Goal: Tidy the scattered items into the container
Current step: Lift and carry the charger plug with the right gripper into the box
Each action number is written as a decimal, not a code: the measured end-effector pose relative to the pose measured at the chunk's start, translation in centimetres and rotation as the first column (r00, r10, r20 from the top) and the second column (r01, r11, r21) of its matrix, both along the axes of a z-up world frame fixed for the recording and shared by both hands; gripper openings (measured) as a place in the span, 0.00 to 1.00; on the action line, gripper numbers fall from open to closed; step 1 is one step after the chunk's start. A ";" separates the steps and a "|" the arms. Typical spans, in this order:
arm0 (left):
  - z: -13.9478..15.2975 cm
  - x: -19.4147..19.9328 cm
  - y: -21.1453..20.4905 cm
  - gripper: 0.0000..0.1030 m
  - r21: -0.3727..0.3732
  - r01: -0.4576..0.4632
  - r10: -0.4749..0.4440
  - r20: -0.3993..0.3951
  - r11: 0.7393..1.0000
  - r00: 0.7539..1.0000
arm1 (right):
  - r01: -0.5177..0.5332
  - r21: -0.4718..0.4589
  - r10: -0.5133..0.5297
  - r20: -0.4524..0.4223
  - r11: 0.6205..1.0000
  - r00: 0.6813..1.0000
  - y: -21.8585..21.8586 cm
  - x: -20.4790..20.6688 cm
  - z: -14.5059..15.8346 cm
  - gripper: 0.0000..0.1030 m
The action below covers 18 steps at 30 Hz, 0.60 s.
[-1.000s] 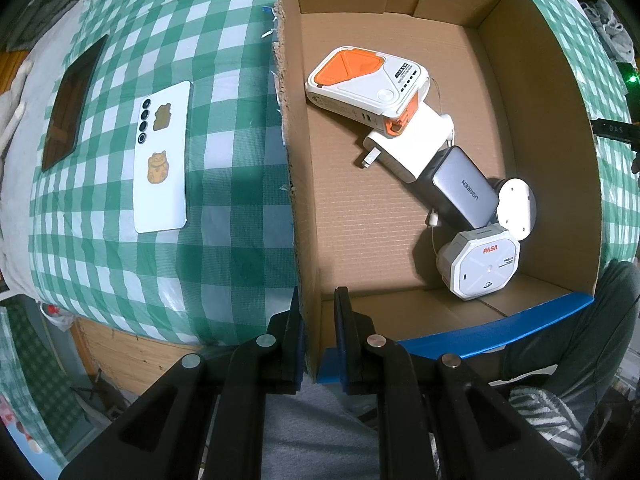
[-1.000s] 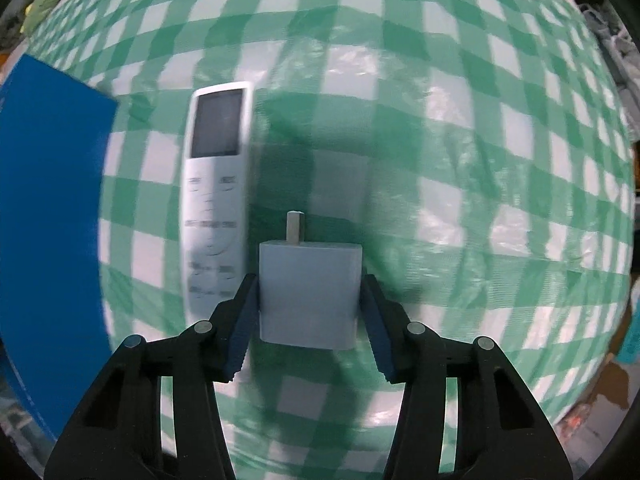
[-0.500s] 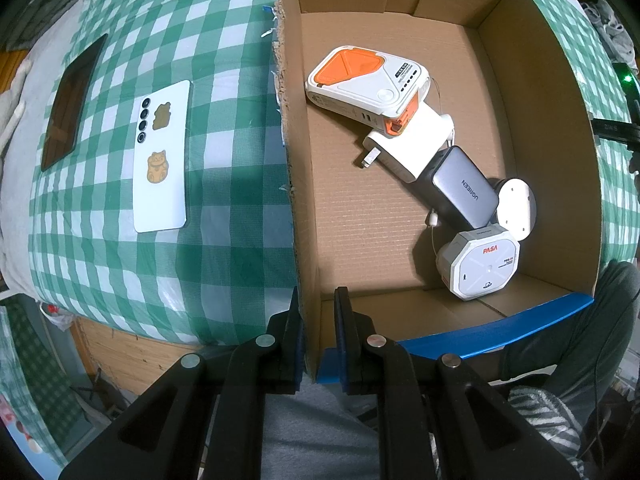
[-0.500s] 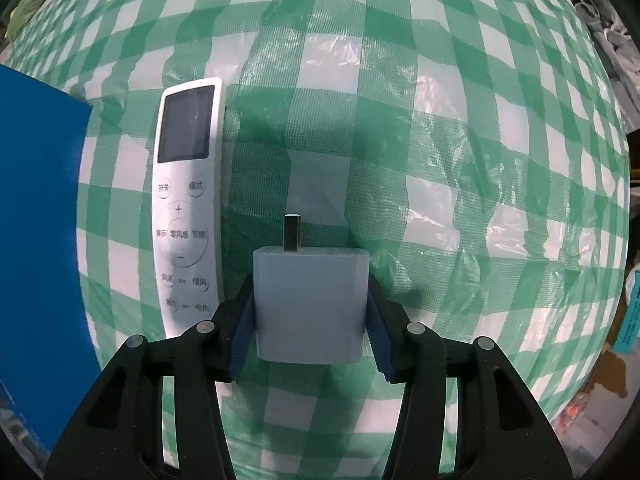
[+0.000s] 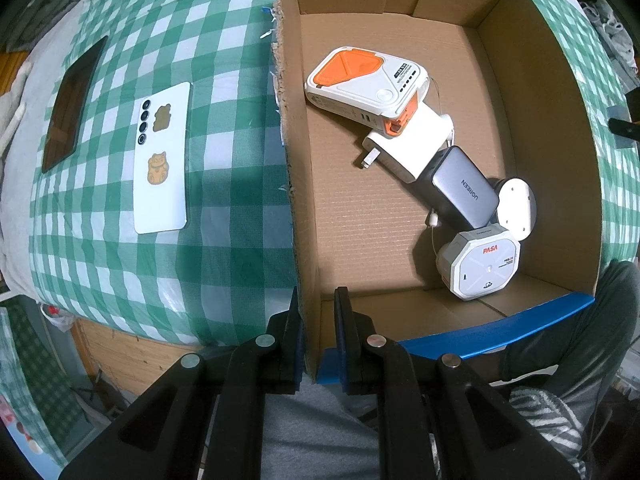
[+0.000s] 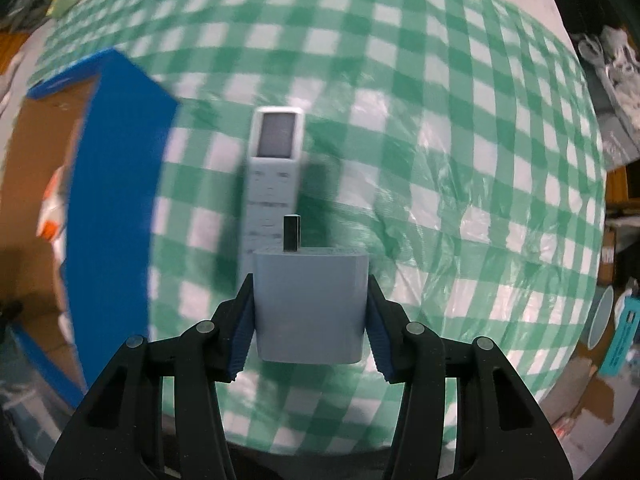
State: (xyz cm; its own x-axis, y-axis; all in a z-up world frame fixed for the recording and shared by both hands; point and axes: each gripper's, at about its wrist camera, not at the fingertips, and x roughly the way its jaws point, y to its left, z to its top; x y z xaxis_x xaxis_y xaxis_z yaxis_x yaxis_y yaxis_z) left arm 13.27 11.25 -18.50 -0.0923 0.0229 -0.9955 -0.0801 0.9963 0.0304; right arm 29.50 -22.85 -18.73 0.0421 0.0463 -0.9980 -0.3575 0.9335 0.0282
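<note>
My left gripper (image 5: 316, 312) is shut on the near left corner wall of the cardboard box (image 5: 298, 208), which has blue-taped edges. Inside lie an orange-and-white power bank (image 5: 364, 84), a white plug adapter (image 5: 412, 148), a grey charger (image 5: 464, 192), a white disc (image 5: 518, 204) and a white octagonal device (image 5: 482, 266). My right gripper (image 6: 310, 300) is shut on a pale blue-grey wall charger (image 6: 310, 308), held above the checked cloth. A white remote control (image 6: 272, 184) lies on the cloth beyond it. The box's blue edge (image 6: 116, 208) shows at the left.
A white phone (image 5: 162, 158) with stickers and a dark tablet (image 5: 74, 104) lie on the green checked tablecloth (image 5: 224, 160) left of the box. A person's legs (image 5: 560, 380) are at the table's near edge. Clutter stands on the floor at the right (image 6: 616, 328).
My right gripper has lifted the wall charger off the cloth and pulled back; the remote now looks farther away and the box comes into view at the left. The left gripper has not moved.
</note>
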 end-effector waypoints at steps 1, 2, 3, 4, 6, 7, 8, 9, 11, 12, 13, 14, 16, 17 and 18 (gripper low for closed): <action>0.0 0.0 0.0 0.12 0.000 0.001 -0.001 0.000 1.000 1.000 | -0.012 0.013 0.012 0.002 1.000 1.000 0.5 -0.2 0.9 0.48; 0.0 0.0 0.0 0.12 0.000 0.003 -0.003 -0.001 1.000 1.000 | -0.025 0.019 0.025 0.007 1.000 1.000 1.0 -0.7 1.5 0.48; 0.0 0.0 0.0 0.12 0.002 0.002 -0.002 -0.001 1.000 1.000 | -0.043 0.025 0.043 0.013 0.999 0.999 1.6 -1.0 2.4 0.48; 0.0 0.0 0.0 0.12 0.001 0.000 0.000 -0.002 1.000 1.000 | -0.052 0.031 0.052 0.016 0.998 0.999 2.2 -1.0 3.3 0.48; 0.0 0.0 0.0 0.12 0.001 0.002 -0.002 -0.001 1.000 1.000 | -0.082 0.044 0.081 0.026 0.996 0.996 3.3 -1.6 4.9 0.48; 0.0 0.0 0.0 0.12 0.002 0.000 0.000 -0.002 1.000 1.000 | -0.095 0.049 0.093 0.032 0.994 0.995 3.8 -2.4 5.6 0.48; 0.0 0.0 0.0 0.12 0.001 0.001 -0.001 -0.001 1.000 1.000 | -0.114 0.060 0.112 0.035 0.992 0.993 4.1 -2.7 6.3 0.48; 0.0 0.0 0.0 0.12 0.001 0.002 -0.002 0.000 1.000 1.000 | -0.125 0.068 0.122 0.036 0.990 0.992 4.4 -2.9 6.7 0.48; 0.0 0.0 0.0 0.12 0.001 0.000 0.000 -0.001 1.000 1.000 | -0.152 0.079 0.150 0.038 0.985 0.988 6.7 -4.0 6.6 0.48; 0.0 0.0 0.0 0.12 0.000 0.000 0.000 -0.001 1.000 1.000 | -0.173 0.085 0.170 0.038 0.981 0.985 7.4 -4.5 7.0 0.48; 0.0 0.0 0.0 0.12 0.001 0.000 0.000 -0.001 1.000 1.000 | -0.184 0.088 0.181 0.039 0.979 0.983 7.9 -4.7 6.8 0.48; 0.0 0.0 0.0 0.12 0.001 0.001 -0.001 0.000 1.000 1.000 | -0.200 0.091 0.197 0.041 0.975 0.979 8.5 -5.0 7.0 0.48; 0.0 0.0 0.0 0.12 0.001 0.002 -0.002 0.000 1.000 1.000 | -0.235 0.104 0.232 0.040 0.966 0.972 10.1 -5.9 7.3 0.48; 0.0 0.0 0.0 0.12 0.000 -0.001 0.001 -0.001 1.000 1.000 | -0.247 0.109 0.244 0.038 0.963 0.969 10.6 -6.1 7.2 0.48; 0.0 0.0 0.0 0.12 -0.002 -0.003 0.003 -0.001 1.000 1.000 | -0.266 0.114 0.263 0.037 0.957 0.964 11.4 -6.7 7.3 0.48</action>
State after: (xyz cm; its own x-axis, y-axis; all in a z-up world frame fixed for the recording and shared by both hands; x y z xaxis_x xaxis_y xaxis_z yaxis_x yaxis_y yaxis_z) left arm 13.28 11.29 -18.47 -0.0931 0.0210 -0.9954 -0.0828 0.9961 0.0287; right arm 22.82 -11.50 -11.42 0.0336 0.1754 -0.9839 -0.5929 0.7960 0.1217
